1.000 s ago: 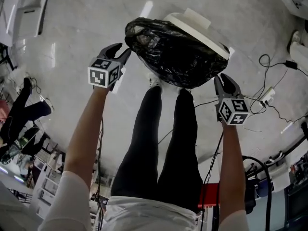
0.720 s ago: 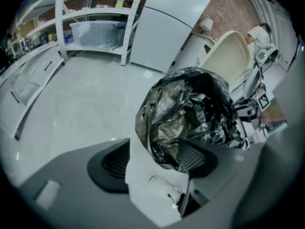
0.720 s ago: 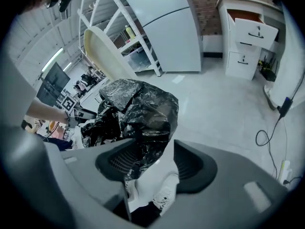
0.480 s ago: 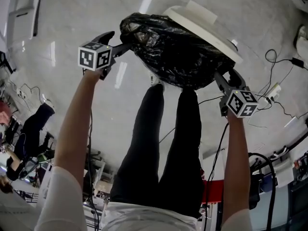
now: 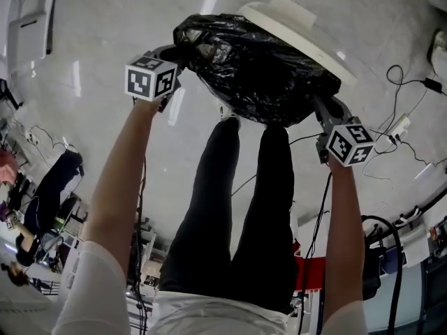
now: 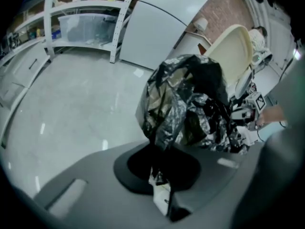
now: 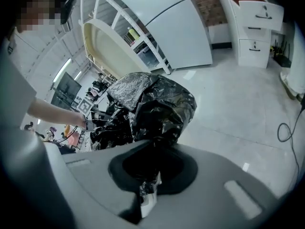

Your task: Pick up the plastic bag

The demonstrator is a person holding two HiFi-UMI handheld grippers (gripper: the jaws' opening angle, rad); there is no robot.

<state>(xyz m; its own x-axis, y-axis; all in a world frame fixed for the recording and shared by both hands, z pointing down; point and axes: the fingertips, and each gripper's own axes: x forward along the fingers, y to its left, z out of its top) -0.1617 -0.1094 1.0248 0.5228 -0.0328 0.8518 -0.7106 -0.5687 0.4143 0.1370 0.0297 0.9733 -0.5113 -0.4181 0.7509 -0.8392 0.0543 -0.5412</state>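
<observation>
Jaws of your left gripper [image 5: 173, 53] and right gripper [image 5: 327, 108] have just clamped onto the plastic bag [image 5: 258, 72], ready for lifting.

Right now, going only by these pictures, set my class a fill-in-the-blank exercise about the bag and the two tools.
The crumpled plastic bag is ____ in colour.
The left tool has its jaws ____ on the bag's edge, not open.
The right tool grips the same ____.
Missing words: black; shut; bag.
</observation>
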